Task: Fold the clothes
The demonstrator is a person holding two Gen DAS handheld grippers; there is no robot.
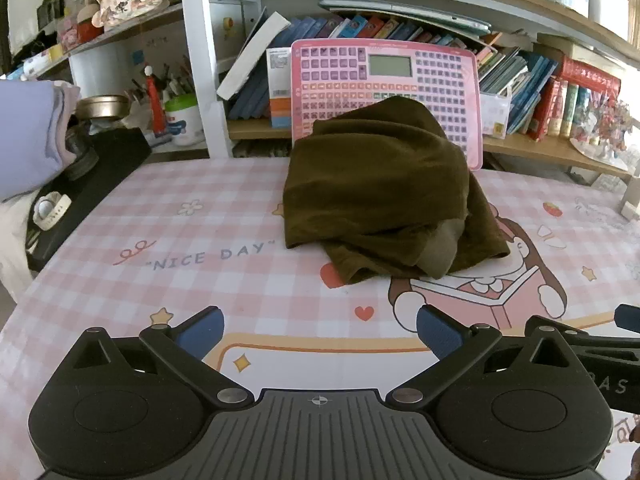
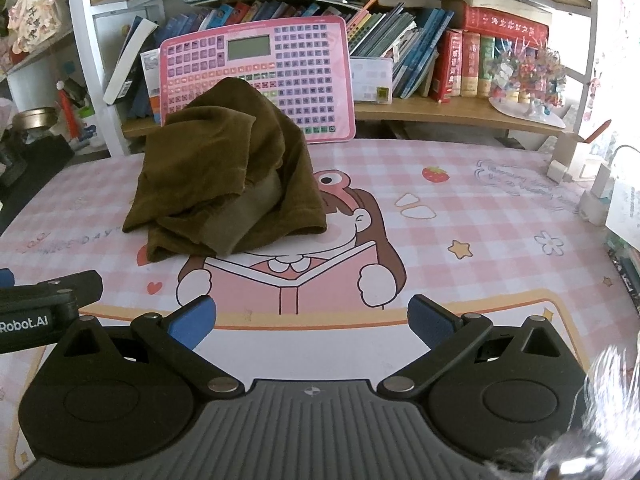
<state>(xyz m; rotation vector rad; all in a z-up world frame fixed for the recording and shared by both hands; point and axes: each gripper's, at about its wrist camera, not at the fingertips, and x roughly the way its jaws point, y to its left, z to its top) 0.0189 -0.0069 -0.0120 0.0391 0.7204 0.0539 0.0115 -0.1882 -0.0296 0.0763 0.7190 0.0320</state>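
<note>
While both claws, left (image 1: 318, 334) and right (image 2: 312, 320), are held open and empty, crumpled olive-brown knit garment (image 1: 384, 188) is recorded at 12 o'clock on pink checked worktop (image 1: 208, 216), nearer left.

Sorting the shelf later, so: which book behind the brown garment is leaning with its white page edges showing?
The thick book at the left end of the row, beside the pink keyboard toy. It tilts right, pages outward; the others show coloured spines.

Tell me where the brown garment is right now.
The brown garment lies crumpled on the pink checked mat, centre in the left wrist view, left of centre in the right, before the pink keyboard toy.
</note>
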